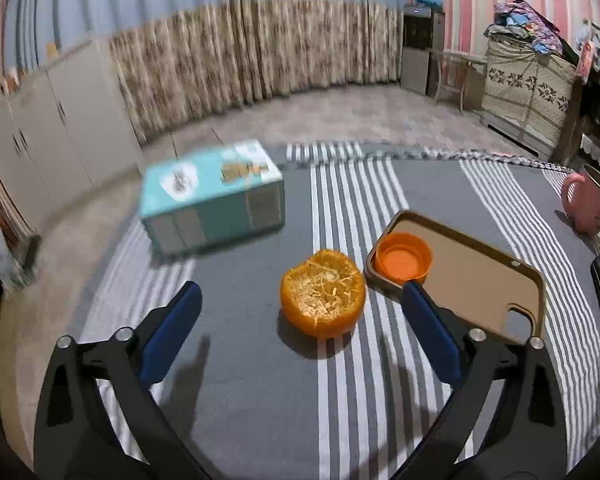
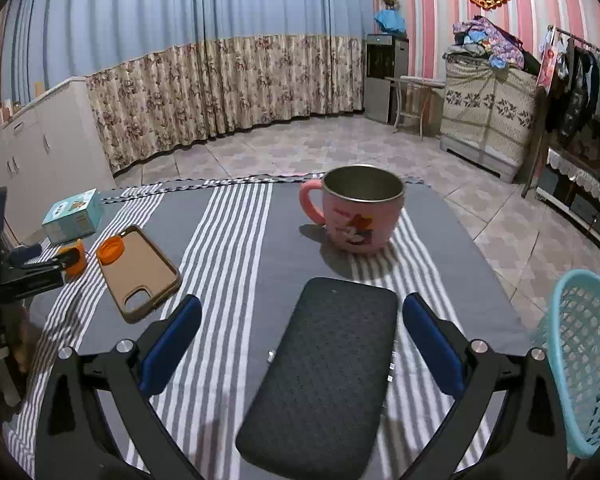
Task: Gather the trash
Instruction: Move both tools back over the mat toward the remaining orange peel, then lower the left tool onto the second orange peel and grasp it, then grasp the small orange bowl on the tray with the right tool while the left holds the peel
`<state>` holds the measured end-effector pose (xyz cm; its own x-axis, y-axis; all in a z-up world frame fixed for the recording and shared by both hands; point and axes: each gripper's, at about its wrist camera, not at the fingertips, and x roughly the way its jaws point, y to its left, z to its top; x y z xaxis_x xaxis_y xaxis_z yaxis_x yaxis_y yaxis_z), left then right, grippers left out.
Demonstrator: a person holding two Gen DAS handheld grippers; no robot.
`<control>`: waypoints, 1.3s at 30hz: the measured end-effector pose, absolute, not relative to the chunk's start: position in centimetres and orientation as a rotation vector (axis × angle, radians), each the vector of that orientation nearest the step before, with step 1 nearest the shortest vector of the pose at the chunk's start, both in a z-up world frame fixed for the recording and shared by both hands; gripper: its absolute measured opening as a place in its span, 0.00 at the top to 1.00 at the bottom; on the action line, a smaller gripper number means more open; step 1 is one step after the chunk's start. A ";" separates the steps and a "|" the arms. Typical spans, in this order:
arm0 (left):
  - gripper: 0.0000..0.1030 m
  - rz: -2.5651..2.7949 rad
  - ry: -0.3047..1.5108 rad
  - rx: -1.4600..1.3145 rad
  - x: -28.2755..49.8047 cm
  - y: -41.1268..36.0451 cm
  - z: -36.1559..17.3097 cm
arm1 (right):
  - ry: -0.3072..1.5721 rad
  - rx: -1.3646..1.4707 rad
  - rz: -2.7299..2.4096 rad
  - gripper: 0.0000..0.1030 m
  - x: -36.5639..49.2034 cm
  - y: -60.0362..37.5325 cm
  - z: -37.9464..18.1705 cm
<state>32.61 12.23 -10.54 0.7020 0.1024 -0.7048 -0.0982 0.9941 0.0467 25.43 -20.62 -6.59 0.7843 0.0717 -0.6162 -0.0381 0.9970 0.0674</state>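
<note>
one hollowed orange peel (image 1: 323, 293) sits cut side up on the striped tablecloth (image 1: 260, 400), in line with the gap between the left gripper (image 1: 302, 316) jaws, which stand wide apart with nothing between the blue pads; the peel is a little ahead of the fingertips and untouched. just to the right of the peel an orange bottle cap (image 1: 403, 258) lies open side up on one corner of a brown phone case (image 1: 480, 280), and the gripper's right finger overlaps that corner of the case in this view. farther back on the left a teal box (image 1: 212, 196) rests near the table edge, blurred. a pink mug (image 1: 590, 202) stands at the far right. from the right wrist view, the right gripper (image 2: 302, 316) is also spread wide and holds nothing, its jaws on either side of a dark textured pad (image 2: 324, 372) lying flat on the cloth, not pressing it. the mug is upright beyond that pad. a light blue plastic basket (image 2: 584, 360) sits off the table's right edge.
</note>
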 end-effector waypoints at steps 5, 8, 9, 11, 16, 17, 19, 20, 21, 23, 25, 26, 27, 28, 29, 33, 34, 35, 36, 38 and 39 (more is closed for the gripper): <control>0.45 0.050 0.872 -0.107 34.1 13.9 -12.1 | 0.707 0.033 0.085 0.05 26.7 -18.9 -7.5; 0.61 0.043 0.833 -0.060 33.4 13.5 -11.4 | 0.724 0.012 0.102 0.05 27.4 -17.1 -7.6; 0.62 0.076 0.812 -0.007 32.9 13.5 -10.9 | 0.726 0.011 0.105 0.05 27.6 -16.5 -7.6; 0.62 0.095 0.768 0.036 31.7 13.9 -9.9 | 0.731 0.017 0.130 0.05 28.1 -15.0 -7.5; 0.62 0.166 0.690 0.198 28.9 15.8 -8.3 | 0.727 -0.066 0.187 0.05 29.5 -9.5 -7.3; 0.62 0.179 0.679 0.213 28.3 16.3 -8.2 | 0.727 -0.084 0.195 0.05 29.9 -8.4 -7.4; 0.62 0.203 0.671 0.201 27.7 17.7 -8.2 | 0.734 -0.104 0.219 0.05 30.7 -6.1 -7.6; 0.62 0.211 0.673 0.180 27.5 18.5 -8.2 | 0.740 -0.112 0.231 0.05 31.1 -5.1 -7.7; 0.62 0.222 0.680 0.143 27.5 19.5 -8.4 | 0.750 -0.128 0.246 0.05 31.7 -3.7 -8.1; 0.62 0.237 0.686 0.088 27.7 21.1 -8.6 | 0.764 -0.149 0.256 0.05 32.3 -2.4 -8.5; 0.62 0.251 0.686 0.051 27.9 22.2 -8.7 | 0.799 -0.163 0.260 0.05 33.3 -1.3 -9.3; 0.62 0.251 0.688 0.031 27.9 22.5 -8.7 | 0.807 -0.154 0.266 0.05 33.7 -1.0 -9.5; 0.62 0.248 0.691 0.022 27.9 22.7 -8.7 | 0.816 -0.139 0.275 0.05 34.2 -0.5 -9.6; 0.62 0.247 0.693 0.020 27.9 22.6 -8.8 | 0.818 -0.134 0.278 0.06 34.2 -0.3 -9.7; 0.62 0.244 0.695 0.024 28.0 22.5 -8.9 | 0.817 -0.134 0.285 0.06 34.4 0.1 -9.7; 0.62 0.235 0.691 0.050 27.8 21.8 -9.2 | 0.822 -0.183 0.292 0.20 35.1 2.0 -10.1; 0.62 0.231 0.692 0.053 28.0 21.8 -9.2 | 0.832 -0.176 0.303 0.22 35.2 2.3 -10.2; 0.62 0.229 0.693 0.057 28.0 21.7 -9.2 | 0.839 -0.173 0.308 0.22 35.3 2.3 -10.3; 0.62 0.229 0.694 0.062 28.0 21.5 -9.2 | 0.838 -0.171 0.306 0.23 35.4 2.4 -10.2; 0.62 0.227 0.691 0.063 28.2 21.7 -9.2 | 0.844 -0.131 0.316 0.25 35.3 1.9 -10.1; 0.62 0.227 0.690 0.062 28.2 21.7 -9.2 | 0.848 -0.116 0.318 0.25 35.3 1.7 -10.2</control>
<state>28.16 21.66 -9.20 0.7479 0.2282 -0.6234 -0.1873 0.9734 0.1316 35.27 1.68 -10.17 0.6176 0.2301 -0.7521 -0.3217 0.9465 0.0254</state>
